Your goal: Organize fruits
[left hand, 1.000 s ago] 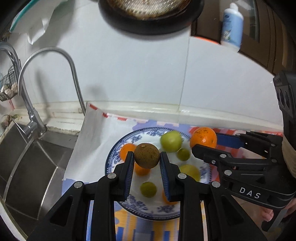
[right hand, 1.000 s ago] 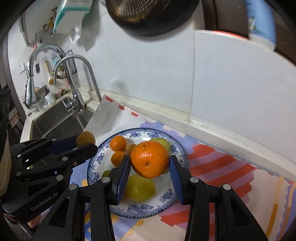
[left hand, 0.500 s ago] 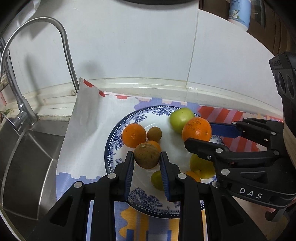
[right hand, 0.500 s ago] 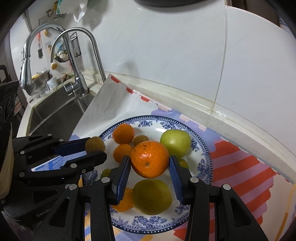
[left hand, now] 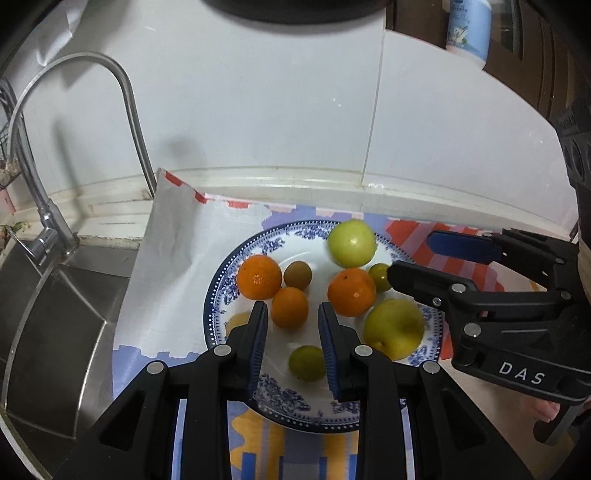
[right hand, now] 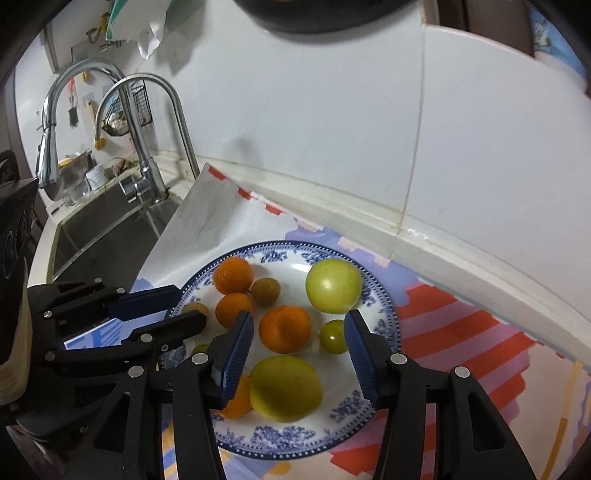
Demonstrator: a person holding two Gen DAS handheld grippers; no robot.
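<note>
A blue-patterned white plate holds several fruits: oranges, green apples, small brown and green ones. My left gripper is open and empty above the plate's near-left part, with a small orange showing between its fingers. My right gripper is open and empty over the plate's middle; the orange lies on the plate between its fingers. A brown fruit lies at the plate's left edge, partly hidden by the left gripper. The right gripper also shows in the left wrist view.
The plate stands on a colourful striped cloth on the counter. A steel sink with a curved tap lies to the left. A white tiled wall rises behind. A white bottle stands on a ledge at upper right.
Both grippers lowered toward the plate and opened. The left let go of the brown fruit, the right let go of the orange, which now lies on the plate.
</note>
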